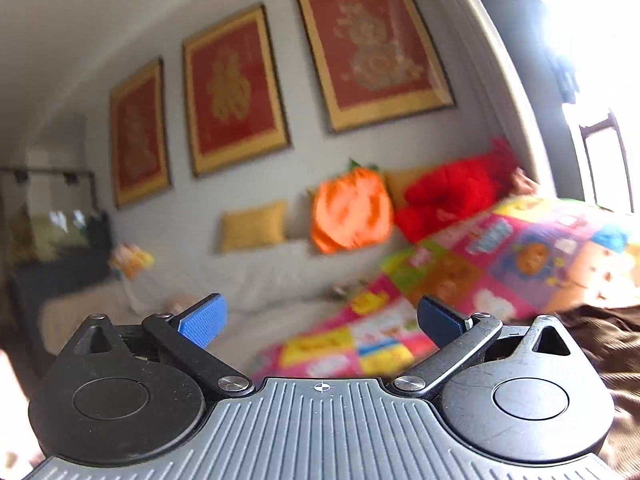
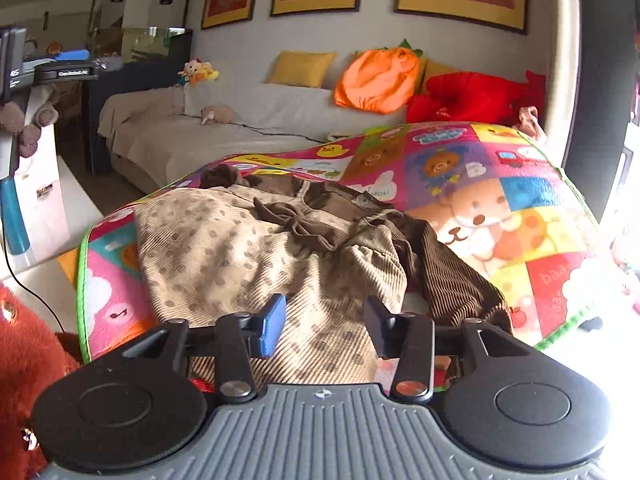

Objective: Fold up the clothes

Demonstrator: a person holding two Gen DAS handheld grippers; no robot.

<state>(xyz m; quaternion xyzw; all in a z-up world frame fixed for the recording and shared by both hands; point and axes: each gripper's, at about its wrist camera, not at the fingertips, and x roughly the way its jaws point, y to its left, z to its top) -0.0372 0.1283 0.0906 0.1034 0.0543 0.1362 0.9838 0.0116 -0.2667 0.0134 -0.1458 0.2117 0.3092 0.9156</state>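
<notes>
**Little Legible Print**

On the colourful play mat (image 2: 500,216), the red square near the right edge carries "baa" in pale letters, turned sideways. A white square by the brown collar shows letters ending in "you". At far left, a dark device (image 2: 66,73) on the shelf bears a white brand line, too small to read. The left wrist view is too blurred for any text.

The play mat (image 2: 500,184) is a patchwork of pink, yellow, blue, purple and orange squares with cartoon animals, edged in green. On the mat lies a beige ribbed dress (image 2: 240,248) dotted with grey-brown spots, with a dark brown bow (image 2: 296,216) and brown corduroy sleeve (image 2: 448,276). Behind the mat sit an orange pumpkin cushion (image 2: 376,80), a red plush (image 2: 476,98) and a mustard pillow (image 2: 300,68).
</notes>
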